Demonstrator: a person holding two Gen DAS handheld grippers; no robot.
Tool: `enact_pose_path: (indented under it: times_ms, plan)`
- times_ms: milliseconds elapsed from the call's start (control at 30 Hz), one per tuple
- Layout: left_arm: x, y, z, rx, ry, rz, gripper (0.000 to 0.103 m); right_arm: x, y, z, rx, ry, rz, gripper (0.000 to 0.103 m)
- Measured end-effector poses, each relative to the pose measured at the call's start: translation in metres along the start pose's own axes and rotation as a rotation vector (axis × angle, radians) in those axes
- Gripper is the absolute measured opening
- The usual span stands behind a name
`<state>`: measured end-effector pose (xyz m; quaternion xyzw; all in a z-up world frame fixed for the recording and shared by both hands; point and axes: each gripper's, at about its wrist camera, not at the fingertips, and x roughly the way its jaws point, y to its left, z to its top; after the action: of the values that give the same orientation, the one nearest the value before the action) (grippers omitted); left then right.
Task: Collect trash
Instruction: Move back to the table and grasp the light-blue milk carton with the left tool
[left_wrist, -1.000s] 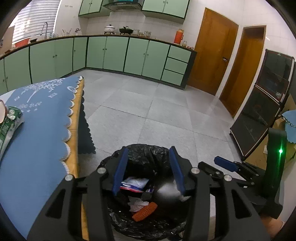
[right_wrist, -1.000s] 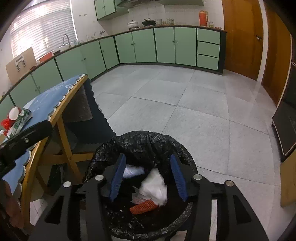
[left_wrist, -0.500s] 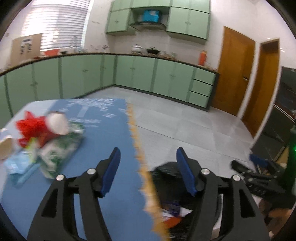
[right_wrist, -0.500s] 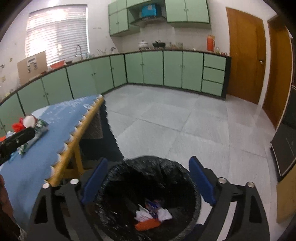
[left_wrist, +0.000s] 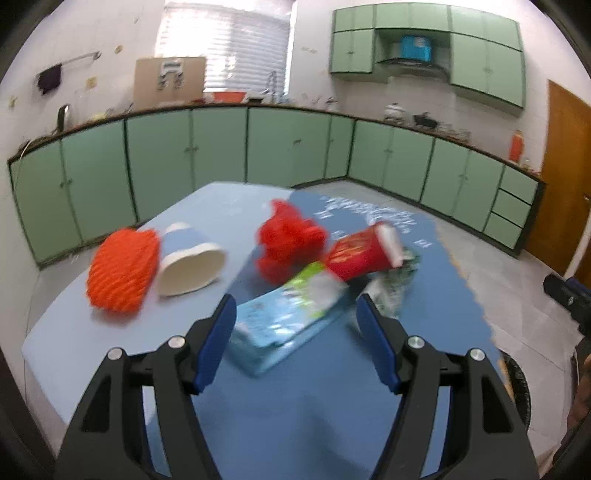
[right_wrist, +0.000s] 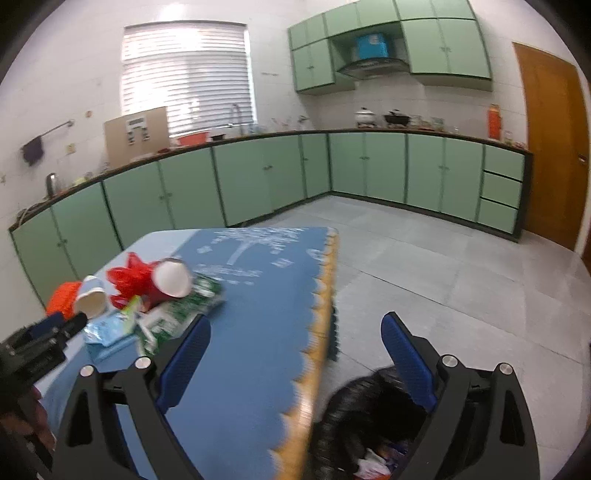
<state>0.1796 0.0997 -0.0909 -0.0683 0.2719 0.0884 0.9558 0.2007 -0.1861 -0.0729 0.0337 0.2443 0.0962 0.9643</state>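
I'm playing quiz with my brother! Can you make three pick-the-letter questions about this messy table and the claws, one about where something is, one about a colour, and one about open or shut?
1. Where is the bin with the black bag?
A. On the table
B. On the floor beside the table
C. On the kitchen counter

2. What colour is the netted bundle next to the white paper cup?
A. Orange
B. Purple
C. Black

3. How is the left claw?
A. Shut on a cup
B. Shut on nothing
C. Open, holding nothing

Answers:
1. B: the bin sits low, past the edge of the table.
2. A: the netted bundle beside the white paper cup is bright orange.
3. C: the left claw has its fingers spread apart, nothing between them.
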Motion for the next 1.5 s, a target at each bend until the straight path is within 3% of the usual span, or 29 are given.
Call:
enact_pose_path:
  times_ms: [367, 600, 833, 1033, 1267, 1500]
  plan:
    - [0.037, 0.029, -0.003, -0.083, 0.115, -0.038, 0.062, 0.033, 0.054, -0.007, -0.064, 0.045, 0.025, 0.092]
    - [0.046, 0.028, -0.011, -0.119, 0.165, -0.120, 0.052, 0.038, 0.055, -0.010, -0.082, 0.054, 0.013, 0.092]
    - [0.035, 0.010, -0.013, -0.085, 0.165, -0.256, 0.052, 0.041, 0.045, -0.012, -0.061, 0.064, 0.000, 0.092]
    - [0.030, 0.015, -0.002, -0.027, 0.127, -0.156, 0.059, 0.040, 0.039, -0.013, -0.048, 0.063, -0.002, 0.092]
    - [0.057, 0.016, 0.001, -0.016, 0.185, -0.190, 0.066, 0.041, 0.042, -0.014, -0.051, 0.069, 0.006, 0.092]
    - [0.075, 0.007, -0.004, -0.001, 0.215, -0.157, 0.070, 0.044, 0.044, -0.015, -0.058, 0.079, 0.004, 0.092]
